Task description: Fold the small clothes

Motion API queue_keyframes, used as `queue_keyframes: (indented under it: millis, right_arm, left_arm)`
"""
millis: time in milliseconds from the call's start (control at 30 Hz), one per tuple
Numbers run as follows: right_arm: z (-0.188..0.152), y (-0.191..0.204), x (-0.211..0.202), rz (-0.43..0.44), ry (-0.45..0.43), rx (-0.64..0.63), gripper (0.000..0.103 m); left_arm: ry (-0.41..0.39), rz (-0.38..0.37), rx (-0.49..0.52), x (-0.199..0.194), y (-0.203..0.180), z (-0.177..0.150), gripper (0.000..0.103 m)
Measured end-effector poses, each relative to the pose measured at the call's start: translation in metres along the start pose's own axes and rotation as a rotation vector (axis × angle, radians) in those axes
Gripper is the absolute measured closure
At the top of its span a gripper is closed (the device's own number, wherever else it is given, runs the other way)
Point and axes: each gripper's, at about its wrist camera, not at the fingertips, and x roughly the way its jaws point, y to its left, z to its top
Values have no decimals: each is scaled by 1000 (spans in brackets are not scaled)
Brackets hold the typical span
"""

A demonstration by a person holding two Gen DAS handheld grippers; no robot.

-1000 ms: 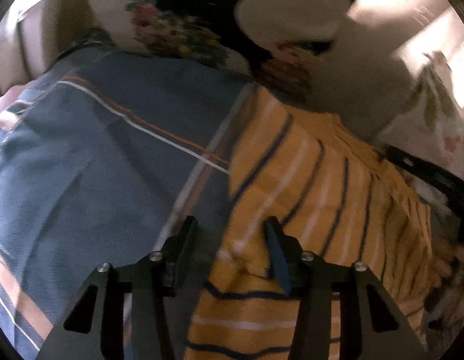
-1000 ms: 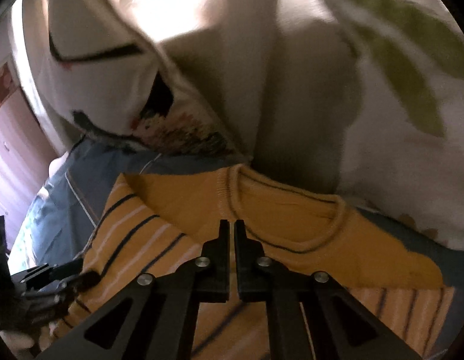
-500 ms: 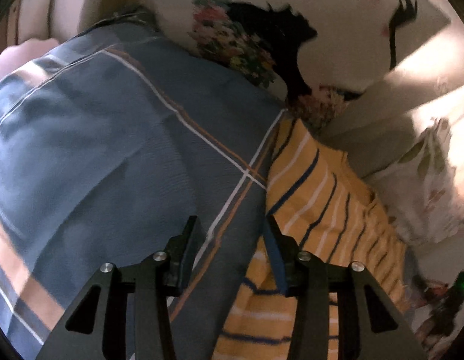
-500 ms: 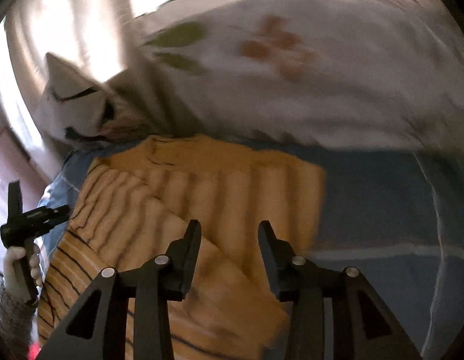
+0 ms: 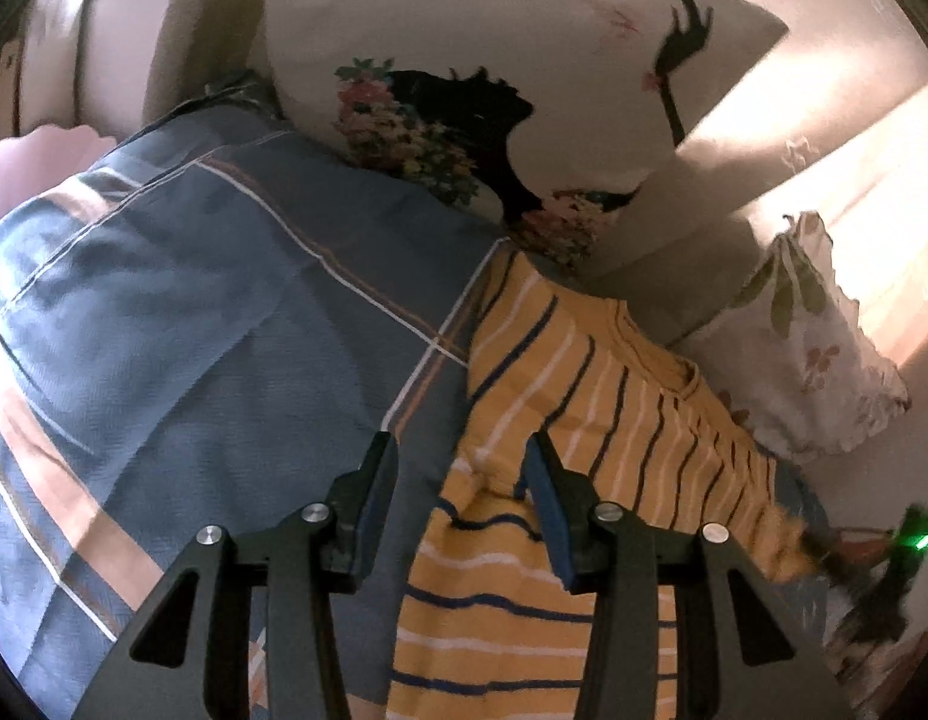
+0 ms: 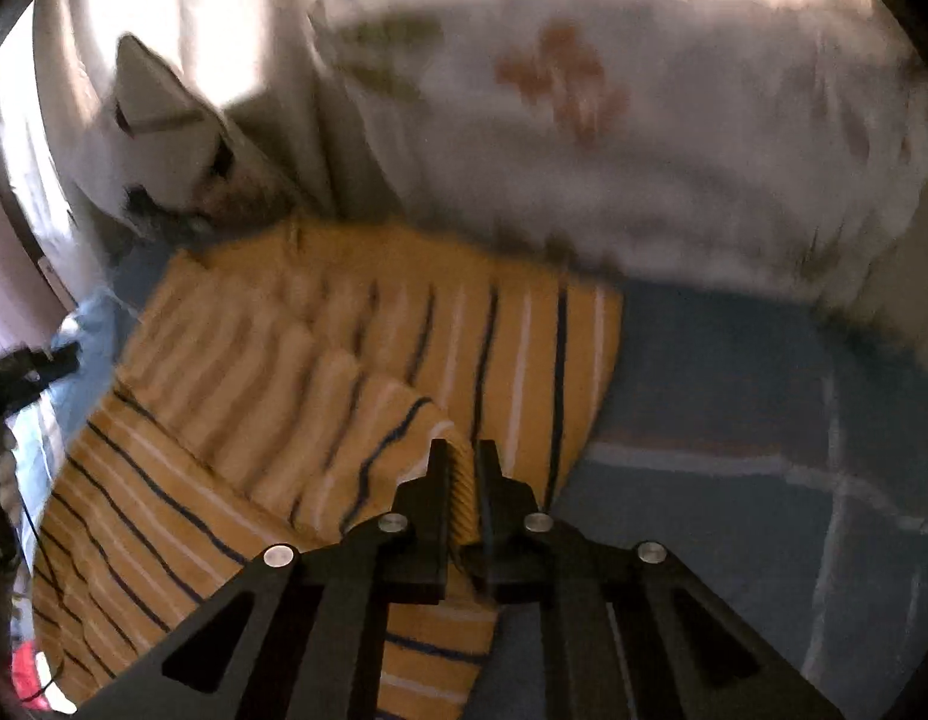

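Observation:
A small yellow sweater (image 5: 589, 420) with navy and white stripes lies on a blue bedspread (image 5: 194, 312). My left gripper (image 5: 461, 468) is open and hovers at the sweater's left edge, its right finger over the fabric. In the right wrist view the sweater (image 6: 356, 360) lies partly folded. My right gripper (image 6: 462, 459) is shut on a raised fold of the sweater's edge. The view is blurred.
A white pillow (image 5: 523, 90) with a black figure and flowers stands behind the sweater. A floral pillow (image 5: 823, 360) lies to the right, also in the right wrist view (image 6: 613, 138). The other gripper (image 6: 26, 366) shows at the left.
My right gripper was open over the sweater half a second ago and is now shut on a fold of it. My left gripper stayed open and shifted slightly toward the sweater's edge.

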Motion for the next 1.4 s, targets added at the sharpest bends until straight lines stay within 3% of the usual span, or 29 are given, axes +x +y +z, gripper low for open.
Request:
queue_keyframes:
  millis: [100,233,300,433,567,733,967,1100,1400]
  right_arm:
    - [10,-5,7,11,-38,47,94]
    - [-3,-19,58,-74,89,83,91]
    - [-11,-26,62,-64,79,119,88]
    - [-14,-39,51,-59,49,188,63]
    - [-16,-48,32,-88,28,207,60]
    - [-37,-41,10,-23,47,219,59]
    - [-89,-6,10,89,162,270,59]
    - [-114,11,-10,122,149,283,59]
    - [-178,34,-62,255,149,342,59]
  left_arm:
    - [14,11,4,10,-2,-1,60]
    - [68,17,33,28,-8,-4,60]
    - [87,18,68,35,-15,-4,58]
    - [148,115,137,63,-23,2,56]
    - [122,192,132,67,-17,9,56]
    - [147,104,107,48,-4,0,56]
    - [213,6,85,10,7,-48,56]
    - [254,-87,51,-12,10,-77,56]
    - [253,-203,26,-69,30,-138,56]
